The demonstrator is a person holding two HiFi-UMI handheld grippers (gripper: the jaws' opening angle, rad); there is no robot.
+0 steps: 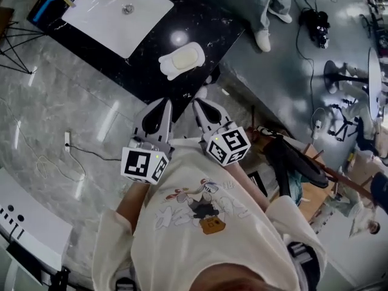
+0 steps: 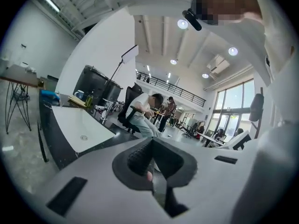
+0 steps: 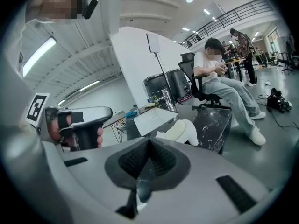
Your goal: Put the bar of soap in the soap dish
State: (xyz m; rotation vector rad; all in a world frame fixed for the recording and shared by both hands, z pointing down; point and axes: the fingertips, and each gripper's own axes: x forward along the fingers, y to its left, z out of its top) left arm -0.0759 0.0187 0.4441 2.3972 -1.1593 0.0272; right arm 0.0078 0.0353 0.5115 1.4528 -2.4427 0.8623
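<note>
**Soap seated in dish; both grippers empty and clear of the counter**

The bar of soap (image 1: 183, 58) is lying flat inside the white soap dish (image 1: 165, 62), which is sitting near the front corner of the black counter (image 1: 200, 23), just beside the white sink basin (image 1: 97, 17).

The left gripper (image 1: 164, 103) is hovering close to the person's chest, off the counter's edge and well apart from the dish. Its own view is showing the two ribbed pads pressed together with nothing between them.

The right gripper (image 1: 200, 105) is hanging just beside the left one, also short of the counter. Its jaws are likewise clenched on nothing, and its view is showing the dish ahead on the counter corner.

A seated person (image 3: 219, 78) is occupying a chair beyond the counter.
</note>
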